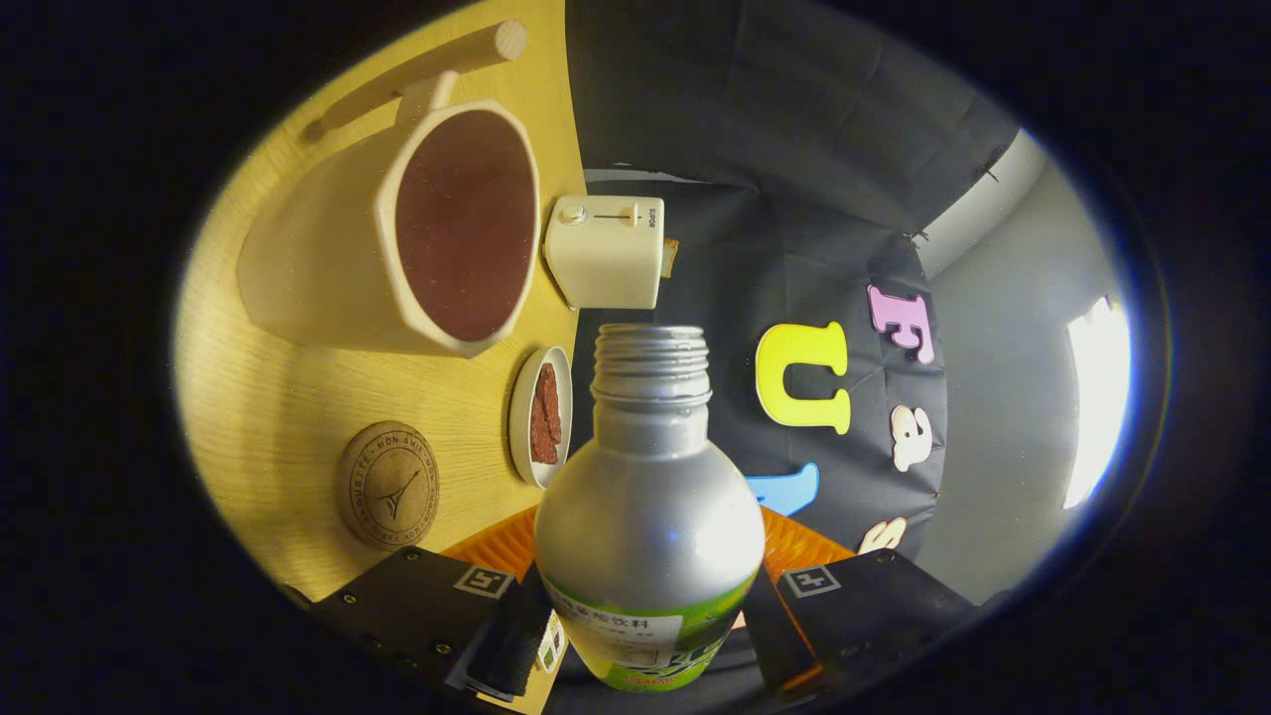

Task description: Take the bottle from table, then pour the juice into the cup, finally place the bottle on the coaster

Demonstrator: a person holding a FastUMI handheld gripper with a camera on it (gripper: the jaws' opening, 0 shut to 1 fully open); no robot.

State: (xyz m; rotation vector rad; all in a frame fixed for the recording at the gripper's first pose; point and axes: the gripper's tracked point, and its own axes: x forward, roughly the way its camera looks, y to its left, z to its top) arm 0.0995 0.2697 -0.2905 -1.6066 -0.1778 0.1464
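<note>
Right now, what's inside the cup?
The cup shows a dark reddish-brown inside, but I can't tell whether that is juice or the cup's own lining. The bottle, cap off, sits between the gripper fingers, its contents hidden by its metal wall.

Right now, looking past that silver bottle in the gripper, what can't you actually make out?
- Silver metal bottle: its base lies below the gripper, whose fingers press its sides; contents unseen through metal.
- White toaster: what sticks out behind it is hidden by its body.
- Small white plate: the bottle's shoulder covers its near rim.
- Round cork coaster: print too small.
</note>
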